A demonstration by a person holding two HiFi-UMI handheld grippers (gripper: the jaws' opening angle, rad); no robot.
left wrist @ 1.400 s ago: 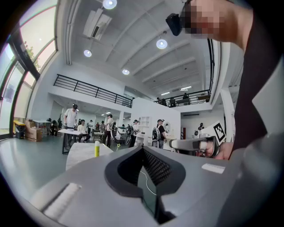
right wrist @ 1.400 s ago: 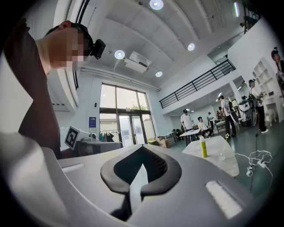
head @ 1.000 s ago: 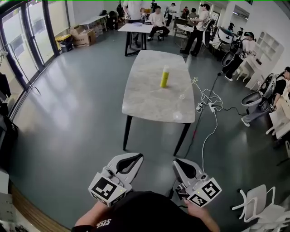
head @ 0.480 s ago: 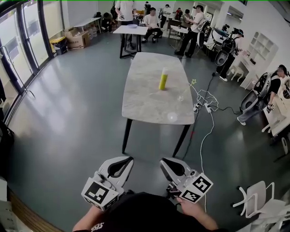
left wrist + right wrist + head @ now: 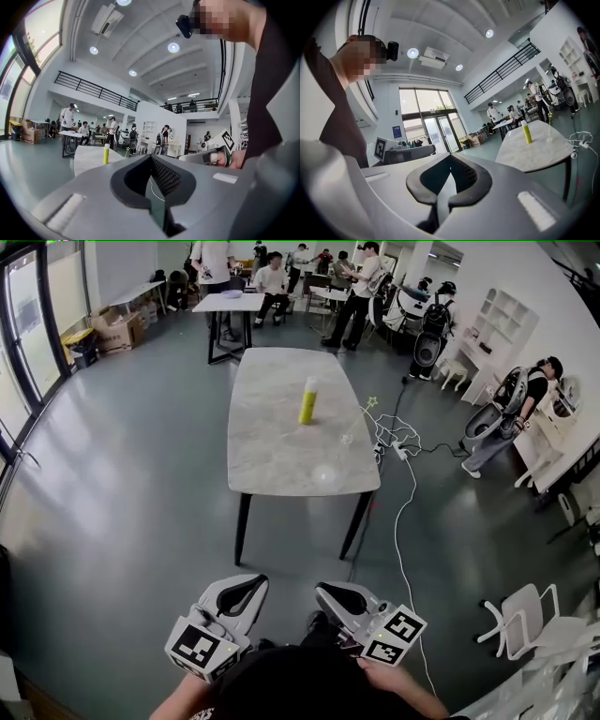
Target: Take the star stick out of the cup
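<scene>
Head view: the left hand-held gripper [image 5: 246, 589] and right hand-held gripper [image 5: 336, 596] sit at the very bottom of frame, over bare floor and well apart from the counter [image 5: 272, 451]. My own head and shoulders cut off both handles.

Each gripper view shows its jaws pressed together at the tips, with nothing pinched in the left [image 5: 150, 158] or the right [image 5: 449, 158].

The star stick [image 5: 371, 402] is in the cup [image 5: 347, 439] near the counter's right edge. It leans out to the right, so the star hangs past the edge. The cup is clear glass and tiny from here, so I can barely make it out, and the stick itself is just a hairline. The right gripper view shows it a bit better, just right of the yellow bottle [image 5: 307, 401].

There's 1 more clear round thing [image 5: 323, 474] near the counter's near end, and I can't tell what it is. A white cable [image 5: 401, 512] runs across the floor beside the counter.
</scene>
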